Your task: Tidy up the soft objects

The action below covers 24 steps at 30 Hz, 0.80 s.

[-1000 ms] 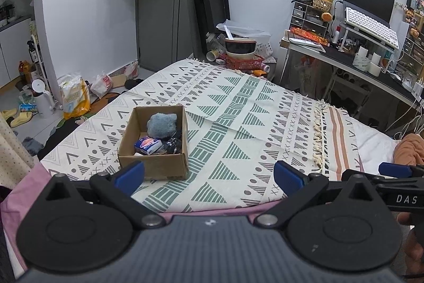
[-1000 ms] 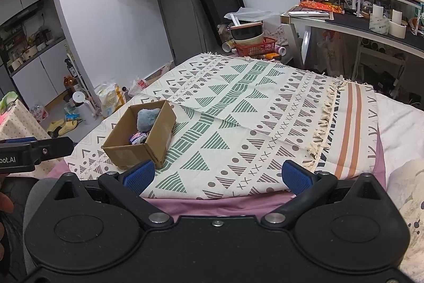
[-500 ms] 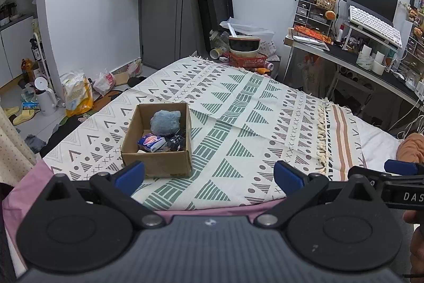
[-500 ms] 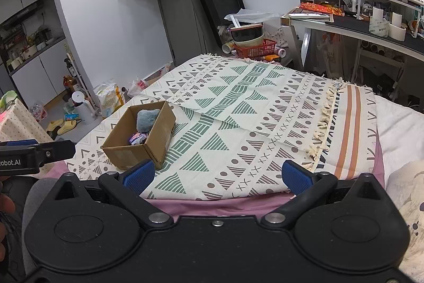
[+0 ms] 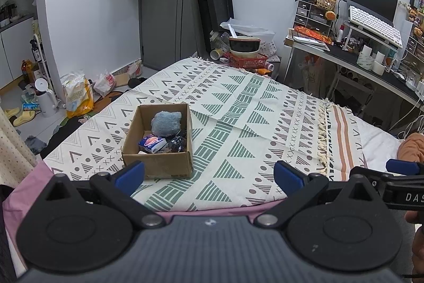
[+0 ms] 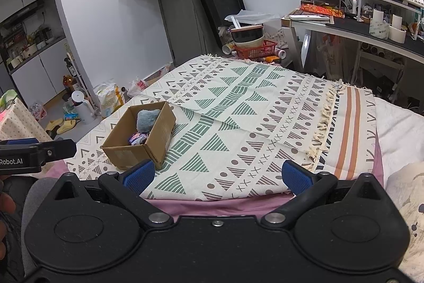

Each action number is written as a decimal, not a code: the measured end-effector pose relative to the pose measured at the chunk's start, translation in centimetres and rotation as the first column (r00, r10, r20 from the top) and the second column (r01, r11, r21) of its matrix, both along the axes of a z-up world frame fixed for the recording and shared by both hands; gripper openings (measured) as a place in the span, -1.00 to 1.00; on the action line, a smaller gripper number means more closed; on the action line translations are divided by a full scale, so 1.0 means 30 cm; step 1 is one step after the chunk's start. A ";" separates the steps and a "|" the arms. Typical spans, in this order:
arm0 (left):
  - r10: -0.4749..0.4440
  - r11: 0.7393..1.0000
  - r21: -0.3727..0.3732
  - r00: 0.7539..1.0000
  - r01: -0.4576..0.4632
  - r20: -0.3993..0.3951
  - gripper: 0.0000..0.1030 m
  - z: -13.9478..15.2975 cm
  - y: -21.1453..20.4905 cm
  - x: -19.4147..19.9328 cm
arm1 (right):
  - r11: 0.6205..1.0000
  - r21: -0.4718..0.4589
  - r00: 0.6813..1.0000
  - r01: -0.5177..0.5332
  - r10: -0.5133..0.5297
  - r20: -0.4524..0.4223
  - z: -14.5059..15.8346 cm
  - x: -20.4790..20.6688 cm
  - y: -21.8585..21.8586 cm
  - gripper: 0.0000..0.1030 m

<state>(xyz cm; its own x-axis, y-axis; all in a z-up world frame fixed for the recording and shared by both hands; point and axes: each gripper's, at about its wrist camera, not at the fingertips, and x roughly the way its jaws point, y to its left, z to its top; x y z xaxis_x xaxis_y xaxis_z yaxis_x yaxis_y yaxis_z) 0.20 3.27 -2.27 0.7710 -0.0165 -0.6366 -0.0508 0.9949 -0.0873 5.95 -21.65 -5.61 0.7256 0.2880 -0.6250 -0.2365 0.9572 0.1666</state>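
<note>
Both grippers hanging empty at the near edge of the bed, box already loaded.

Nearest: left gripper (image 5: 209,174) and right gripper (image 6: 217,175), jaws spread wide, gripping nothing, drawing back slightly from the cardboard box (image 5: 159,163) over the last second. Beyond them: box sitting on the patterned blanket (image 5: 265,129), holding a blue fluffy item (image 5: 166,123), a printed packet (image 5: 153,144) and a dark bundle (image 5: 178,144). Nothing soft lying loose beside the box; sorting likely finishing.
</note>
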 end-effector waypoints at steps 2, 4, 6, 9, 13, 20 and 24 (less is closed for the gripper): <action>-0.002 1.000 -0.001 1.000 0.002 -0.001 0.99 -0.002 0.001 0.000 | 1.000 -0.001 1.000 0.001 -0.001 0.001 0.001 -0.003 0.000 1.00; -0.002 1.000 0.002 1.000 0.002 -0.002 0.99 -0.002 0.000 0.000 | 1.000 -0.001 1.000 0.002 -0.002 0.003 0.003 -0.003 -0.002 1.00; 0.000 1.000 0.003 1.000 0.000 0.000 0.99 -0.001 -0.002 0.001 | 1.000 0.000 1.000 0.003 -0.003 0.003 0.003 -0.003 -0.003 1.00; -0.002 1.000 0.003 1.000 0.002 -0.001 0.99 -0.001 -0.002 0.002 | 1.000 0.001 1.000 0.005 -0.005 0.000 0.002 -0.002 -0.007 1.00; 0.000 1.000 0.002 1.000 0.000 -0.002 0.99 -0.002 -0.004 0.002 | 1.000 0.000 1.000 0.007 -0.007 0.000 0.001 -0.001 -0.006 1.00; -0.002 1.000 -0.001 1.000 0.002 -0.003 0.99 -0.003 -0.003 0.002 | 1.000 -0.002 1.000 0.008 -0.008 -0.001 0.000 0.001 -0.005 1.00; -0.010 1.000 -0.006 1.000 0.010 0.006 0.99 -0.004 0.000 -0.001 | 1.000 0.000 1.000 0.025 -0.025 0.004 -0.001 0.001 -0.012 1.00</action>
<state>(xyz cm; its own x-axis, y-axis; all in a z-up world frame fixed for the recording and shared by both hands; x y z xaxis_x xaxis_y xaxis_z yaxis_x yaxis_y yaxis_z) 0.17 3.29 -2.37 0.7748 -0.0277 -0.6315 -0.0406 0.9948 -0.0935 5.97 -22.01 -5.63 0.7349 0.2702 -0.6220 -0.2135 0.9627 0.1660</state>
